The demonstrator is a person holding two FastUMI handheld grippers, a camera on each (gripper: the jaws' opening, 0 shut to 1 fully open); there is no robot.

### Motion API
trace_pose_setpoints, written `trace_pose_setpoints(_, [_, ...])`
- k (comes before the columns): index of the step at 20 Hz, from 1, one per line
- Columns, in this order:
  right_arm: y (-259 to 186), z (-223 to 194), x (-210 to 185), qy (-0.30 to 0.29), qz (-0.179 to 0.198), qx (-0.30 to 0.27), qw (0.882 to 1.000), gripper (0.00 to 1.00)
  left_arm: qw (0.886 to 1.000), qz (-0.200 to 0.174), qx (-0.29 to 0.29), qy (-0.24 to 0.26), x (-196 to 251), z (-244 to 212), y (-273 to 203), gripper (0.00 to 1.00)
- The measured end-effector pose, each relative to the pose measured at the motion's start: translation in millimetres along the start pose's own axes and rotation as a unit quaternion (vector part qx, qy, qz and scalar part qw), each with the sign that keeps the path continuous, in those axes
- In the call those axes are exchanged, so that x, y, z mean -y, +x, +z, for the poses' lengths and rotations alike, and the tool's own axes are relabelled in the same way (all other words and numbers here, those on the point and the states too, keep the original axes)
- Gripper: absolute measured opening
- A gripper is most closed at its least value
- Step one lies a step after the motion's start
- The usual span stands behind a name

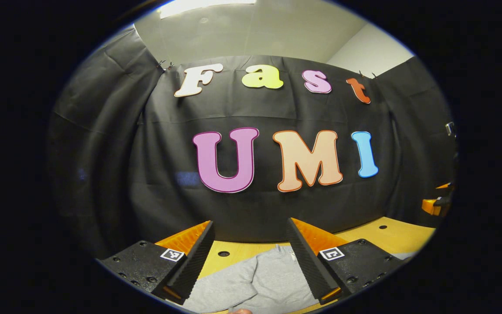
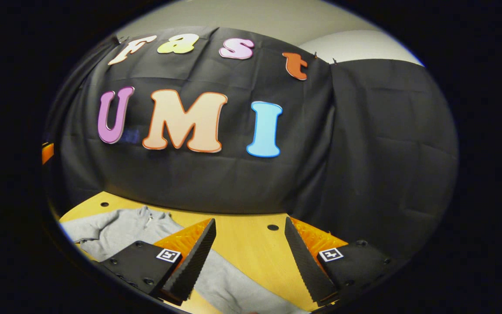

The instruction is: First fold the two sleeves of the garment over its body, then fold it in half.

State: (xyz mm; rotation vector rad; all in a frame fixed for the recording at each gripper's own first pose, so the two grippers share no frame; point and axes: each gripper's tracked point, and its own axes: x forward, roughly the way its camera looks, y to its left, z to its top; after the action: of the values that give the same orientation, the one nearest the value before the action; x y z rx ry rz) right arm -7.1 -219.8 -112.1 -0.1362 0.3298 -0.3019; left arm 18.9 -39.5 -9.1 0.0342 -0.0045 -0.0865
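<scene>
Left gripper view looks level across the pale wooden tabletop with dark round holes (image 1: 386, 233), the largest thing in play and my landmark throughout. On that tabletop lies the light grey soft-knit long-sleeved garment (image 1: 268, 279), spread flat with its collar toward the tabletop's far edge; in the right gripper view one sleeve of it (image 2: 229, 283) runs out along the tabletop toward the near edge. The left tongs (image 1: 251, 261) hang above the tabletop over the garment's chest, spread wide with nothing between them. The right tongs (image 2: 249, 261) hang above bare tabletop beside the sleeve, also wide and empty. Judging by how the cloth lies, neither sleeve is folded yet, so the task looks to be at its start. What could go wrong: soft knit bunches easily, so a pinch taken too deep could lift the body layer with the sleeve and drag the whole garment across the tabletop; a pinch too shallow could let the cuff slip out halfway through the fold, leaving it crooked. Much is cut off: the garment's lower hem, both cuffs and the far sleeve fall below the near edge of each view or behind the tongs, and the collar detail is too small to make out.
</scene>
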Motion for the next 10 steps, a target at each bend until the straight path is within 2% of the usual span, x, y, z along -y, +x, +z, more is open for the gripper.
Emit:
trace_pose_setpoints(5, [2,-60,31,-0.015,-0.015,-0.068,0.997,0.99,1.000,-0.005,-0.009,0.000,7,-8,2,0.96])
trace_pose_setpoints(10, [-16,-127,69,-0.039,-0.024,-0.154,0.987,1.00,1.000,-0.013,-0.015,0.000,15,-14,5,0.96])
